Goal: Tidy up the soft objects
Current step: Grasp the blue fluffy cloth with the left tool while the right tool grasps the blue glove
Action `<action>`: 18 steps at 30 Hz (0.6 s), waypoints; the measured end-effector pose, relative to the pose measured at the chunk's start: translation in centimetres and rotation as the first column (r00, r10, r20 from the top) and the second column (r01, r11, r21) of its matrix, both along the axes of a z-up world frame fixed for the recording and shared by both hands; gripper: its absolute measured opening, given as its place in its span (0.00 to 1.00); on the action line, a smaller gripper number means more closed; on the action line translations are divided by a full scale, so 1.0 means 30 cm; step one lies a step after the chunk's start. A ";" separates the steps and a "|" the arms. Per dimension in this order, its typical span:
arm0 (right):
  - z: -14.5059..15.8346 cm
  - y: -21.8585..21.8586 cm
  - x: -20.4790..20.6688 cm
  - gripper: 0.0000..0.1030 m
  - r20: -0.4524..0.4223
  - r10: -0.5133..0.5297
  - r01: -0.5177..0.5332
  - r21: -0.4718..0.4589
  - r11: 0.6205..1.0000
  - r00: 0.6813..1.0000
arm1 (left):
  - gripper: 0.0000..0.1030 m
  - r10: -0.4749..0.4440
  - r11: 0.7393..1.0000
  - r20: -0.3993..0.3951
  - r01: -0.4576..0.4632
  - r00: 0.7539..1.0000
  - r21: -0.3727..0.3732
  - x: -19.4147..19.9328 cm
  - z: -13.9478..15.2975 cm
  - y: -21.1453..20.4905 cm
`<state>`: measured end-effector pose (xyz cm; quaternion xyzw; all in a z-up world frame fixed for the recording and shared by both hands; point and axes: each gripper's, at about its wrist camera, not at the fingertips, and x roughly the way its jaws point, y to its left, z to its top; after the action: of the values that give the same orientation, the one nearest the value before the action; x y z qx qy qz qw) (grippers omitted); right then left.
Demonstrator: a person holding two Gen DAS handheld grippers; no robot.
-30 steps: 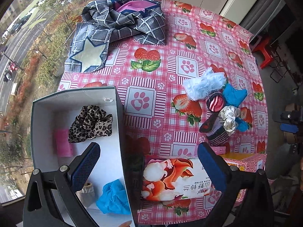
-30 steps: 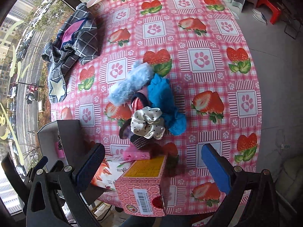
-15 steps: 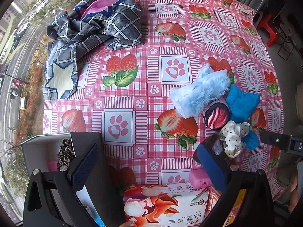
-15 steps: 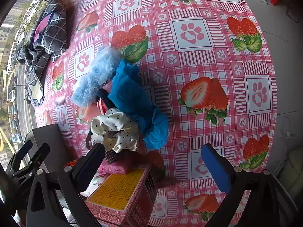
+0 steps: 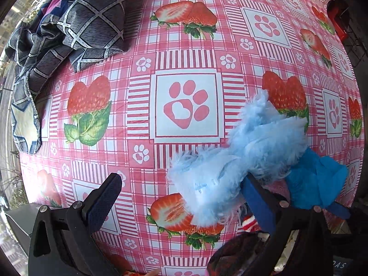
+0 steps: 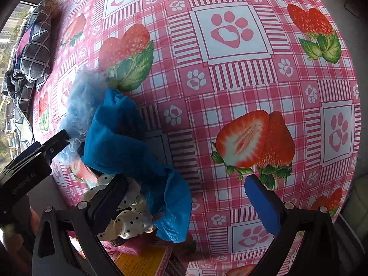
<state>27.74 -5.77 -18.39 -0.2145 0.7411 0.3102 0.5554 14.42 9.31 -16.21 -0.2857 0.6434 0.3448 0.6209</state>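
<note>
Underneath everything, the counter (image 5: 184, 34) wears a pink checked cloth printed with strawberries and paw prints, and it fills both views. At its far left corner lies a crumpled grey quilt with a white grid pattern (image 5: 69, 27), well apart from the pile of soft things.

That pile sits near the counter's front edge. Its biggest piece is a fluffy pale blue plush cloth (image 5: 241, 161), long-piled and bunched into a roll. Just beside it and touching it is a crinkled bright blue fabric piece (image 6: 119, 142), folded over on itself with a gathered end. Tucked under that is a white satin scrunchie with black dots (image 6: 128, 220), and a red-and-white striped knit item (image 5: 249, 222) peeps out beneath the plush.

The left gripper (image 5: 181, 200) has its fingers spread wide and holds nothing; its right finger (image 5: 257, 202) lies against the lower edge of the pale blue plush, while the other hangs over bare cloth.

The right gripper (image 6: 184, 200) is likewise spread wide and empty. Its left finger (image 6: 110, 202) rests on the dotted scrunchie, with the bright blue fabric's gathered end between the two fingers.

A pink cardboard box with a yellow top (image 6: 142, 262) sits at the very front edge, partly hidden.
</note>
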 end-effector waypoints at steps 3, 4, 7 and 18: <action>-0.027 0.011 -0.013 1.00 0.056 0.064 -0.063 -0.024 0.998 0.996 | 1.00 0.028 0.999 -0.014 -0.028 1.000 0.038 -0.008 -0.017 -0.005; -0.022 0.010 -0.015 1.00 0.079 0.082 -0.080 -0.024 0.997 0.994 | 1.00 0.035 0.998 -0.019 -0.034 0.999 0.053 -0.015 -0.014 -0.006; -0.018 -0.016 -0.005 1.00 0.131 0.117 -0.109 -0.068 0.992 0.984 | 1.00 0.051 0.991 -0.064 -0.043 0.997 0.123 -0.052 -0.004 -0.003; 0.043 -0.370 0.192 1.00 0.073 -0.094 0.095 -0.013 0.995 0.993 | 1.00 0.082 0.984 0.050 -0.089 0.995 0.156 -0.255 0.145 0.027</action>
<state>33.51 -16.88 -17.11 -0.1947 0.7326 0.2696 0.5940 6.77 10.13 -11.87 -0.2707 0.5875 0.4147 0.6401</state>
